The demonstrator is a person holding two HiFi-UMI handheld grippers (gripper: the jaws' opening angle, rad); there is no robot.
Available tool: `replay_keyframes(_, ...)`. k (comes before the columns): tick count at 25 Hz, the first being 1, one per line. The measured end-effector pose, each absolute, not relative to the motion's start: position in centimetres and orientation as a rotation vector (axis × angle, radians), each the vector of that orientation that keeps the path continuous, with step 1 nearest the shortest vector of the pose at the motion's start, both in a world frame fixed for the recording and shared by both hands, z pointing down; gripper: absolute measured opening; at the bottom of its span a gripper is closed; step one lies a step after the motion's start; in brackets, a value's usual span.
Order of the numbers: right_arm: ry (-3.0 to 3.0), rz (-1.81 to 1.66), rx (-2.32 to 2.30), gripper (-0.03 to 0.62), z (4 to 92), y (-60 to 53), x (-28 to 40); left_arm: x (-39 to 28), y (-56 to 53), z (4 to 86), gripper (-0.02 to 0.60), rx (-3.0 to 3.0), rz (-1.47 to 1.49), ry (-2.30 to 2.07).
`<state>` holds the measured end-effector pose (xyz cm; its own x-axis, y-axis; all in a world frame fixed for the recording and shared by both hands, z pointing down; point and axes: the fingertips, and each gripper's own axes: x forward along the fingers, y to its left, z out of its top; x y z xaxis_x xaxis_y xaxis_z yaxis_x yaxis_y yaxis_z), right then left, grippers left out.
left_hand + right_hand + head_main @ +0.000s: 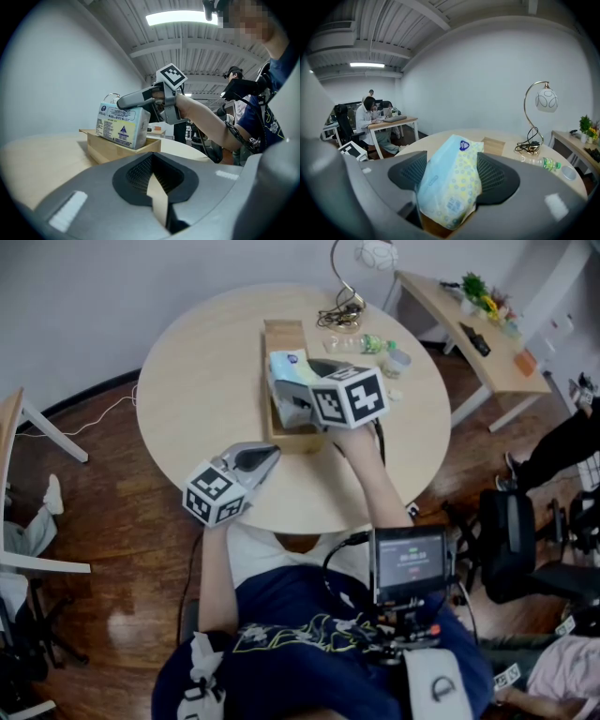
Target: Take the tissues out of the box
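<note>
Wood, pale: round table [197,381], long open box [284,334] on it, centre to far side.

Item 1, tissue pack [291,367]: blue-yellow soft wrap, at box's near end. It is pinched by R gripper [292,399], one pad [410,171] each side, jaws wide on it.
- R gripper view: pack fills the gap betw. pads. Box shows only as a brown strip under it.
- L gripper view shows what that hides: pack tilted, most of it above the rim, one low corner dipping behind box wall. Small-print label on its side.

Item 2, L gripper [272,454]: over near table edge, near-left of box, apart from it, pointing toward it. Jaws drawn together, nothing betw. them.

Far right on table: lamp [373,253], cable tangle [339,313], bottle [370,343].

Head view only: side desk [469,324] w/ plant [476,285], dark floor [112,521], screen [410,563] on the person's chest rig.

R gripper view only: people [370,117] seated at desks, far left.

L gripper view only: ceiling light strip [180,18], forearm [201,115] behind R gripper.
</note>
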<state>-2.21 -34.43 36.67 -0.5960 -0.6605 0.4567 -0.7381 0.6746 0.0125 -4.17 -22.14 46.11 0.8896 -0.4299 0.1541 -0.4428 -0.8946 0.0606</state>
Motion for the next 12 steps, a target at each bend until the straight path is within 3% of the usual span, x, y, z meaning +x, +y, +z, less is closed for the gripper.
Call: replay_keyframes(12,-2.51,0.235,1.07,0.325,34.8,-34.5,-2.4,-4.1,-22.3,46.4,0.0,2.967,0.219,-0.683)
